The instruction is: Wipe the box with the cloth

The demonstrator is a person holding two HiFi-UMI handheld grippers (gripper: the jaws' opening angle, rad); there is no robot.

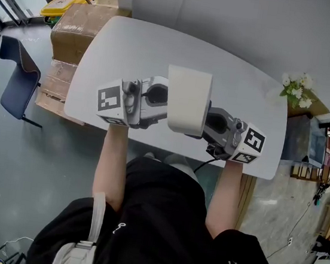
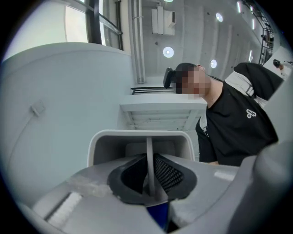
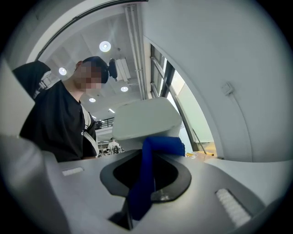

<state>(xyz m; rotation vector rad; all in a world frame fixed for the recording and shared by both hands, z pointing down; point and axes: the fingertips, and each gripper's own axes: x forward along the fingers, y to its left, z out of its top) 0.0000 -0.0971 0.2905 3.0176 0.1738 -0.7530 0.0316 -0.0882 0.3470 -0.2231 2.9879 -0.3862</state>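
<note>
I have the box [image 1: 187,98] lifted clear of the grey table [image 1: 164,50], over its near edge, held between the two tools so that one steadies it while the other wipes; the left gripper [image 1: 157,97] comes in from the left with its jaws closed on one thin wall of the box, which stands edge-on between them in the left gripper view; I judge that grip is there to keep the open box from turning under pressure. The right gripper [image 1: 211,125] points in from the right, jaws pinched on a strip of blue cloth [image 3: 146,178]; the free end folds over against the box's white side, touching it. Both forearms are bent in front of my chest, the tools aimed at each other, roughly level; the right sits slightly nearer.
</note>
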